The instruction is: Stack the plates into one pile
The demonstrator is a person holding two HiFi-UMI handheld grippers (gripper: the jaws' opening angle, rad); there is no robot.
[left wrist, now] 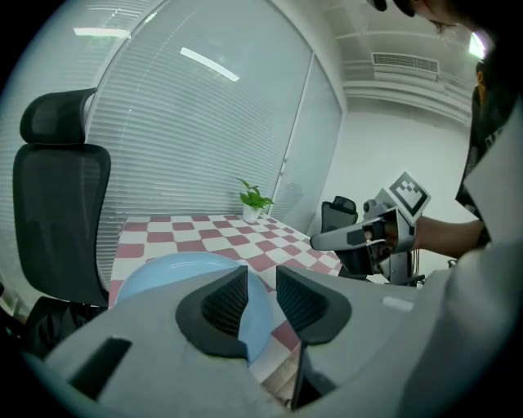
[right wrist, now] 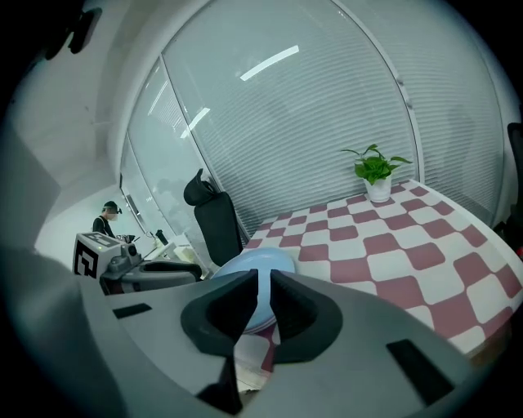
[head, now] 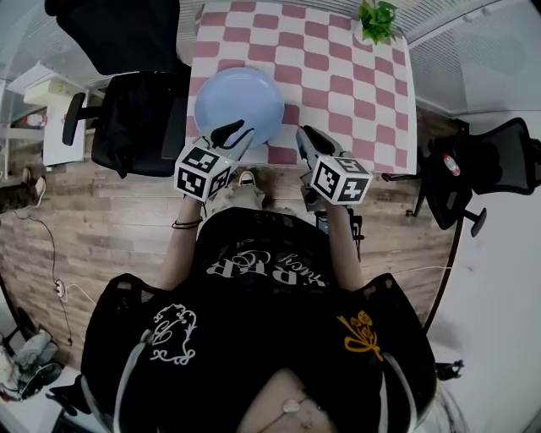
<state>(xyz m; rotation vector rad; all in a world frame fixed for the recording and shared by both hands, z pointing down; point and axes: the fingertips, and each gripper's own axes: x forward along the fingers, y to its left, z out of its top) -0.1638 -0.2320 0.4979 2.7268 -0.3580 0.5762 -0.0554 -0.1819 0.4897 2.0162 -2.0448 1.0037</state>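
One pale blue pile of plates (head: 239, 106) lies at the near left of the pink-and-white checked table (head: 338, 76); how many plates it holds I cannot tell. My left gripper (head: 234, 128) hovers at the pile's near rim, its jaws a narrow gap apart with nothing between them. In the left gripper view the plates (left wrist: 163, 273) show beyond that gripper (left wrist: 261, 282). My right gripper (head: 306, 134) hangs just right of the pile over the table's front edge, its jaws almost together and empty. The right gripper view shows the plates (right wrist: 261, 265) ahead of that gripper (right wrist: 263, 286).
A small potted plant (head: 377, 21) stands at the table's far right corner. One black office chair (head: 139, 118) is close against the table's left side, another (head: 490, 169) stands off to the right. A person (right wrist: 105, 219) is far off in the room.
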